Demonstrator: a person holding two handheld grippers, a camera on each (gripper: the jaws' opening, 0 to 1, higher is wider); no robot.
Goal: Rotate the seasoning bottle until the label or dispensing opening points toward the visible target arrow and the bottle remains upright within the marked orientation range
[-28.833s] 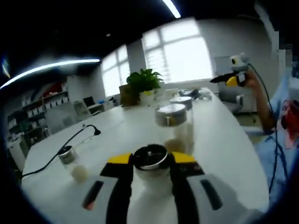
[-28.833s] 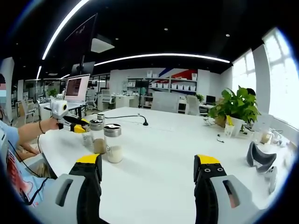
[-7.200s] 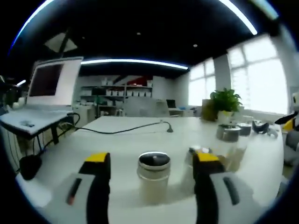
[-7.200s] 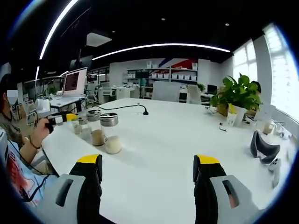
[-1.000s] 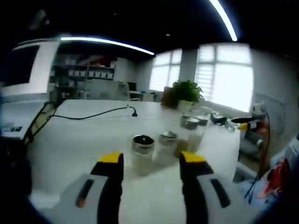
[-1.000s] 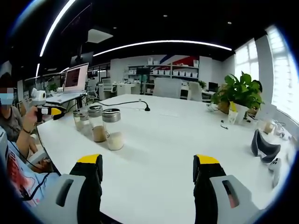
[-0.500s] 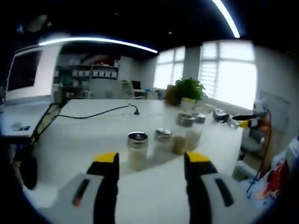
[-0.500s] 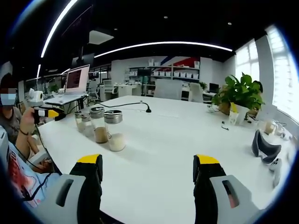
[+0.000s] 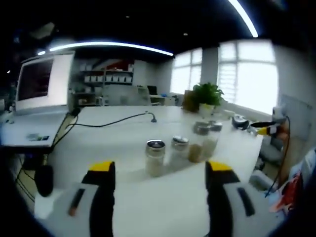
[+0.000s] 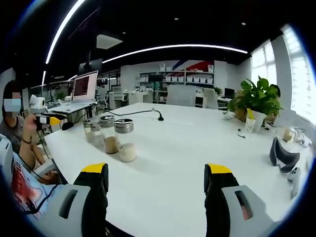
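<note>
Seasoning bottles standing on the white bench; both tools open and holding nothing.

No label text, brand or arrow marking is legible on any bottle. In the left gripper view, the nearest seasoning bottle (image 9: 155, 157) is standing upright at about 12 o'clock from the left tool (image 9: 160, 174), beyond its tips and apart from them, with three more bottles (image 9: 197, 140) trailing off toward 2 o'clock. The left tool's jaws are standing wide apart, touching nothing. In the right gripper view, the bottle row (image 10: 109, 133) is sitting on the bench (image 10: 187, 148) at roughly 10 o'clock from the right tool (image 10: 155, 177), well apart from it. The right tool's jaws are likewise gaping wide and gripping nothing.
</note>
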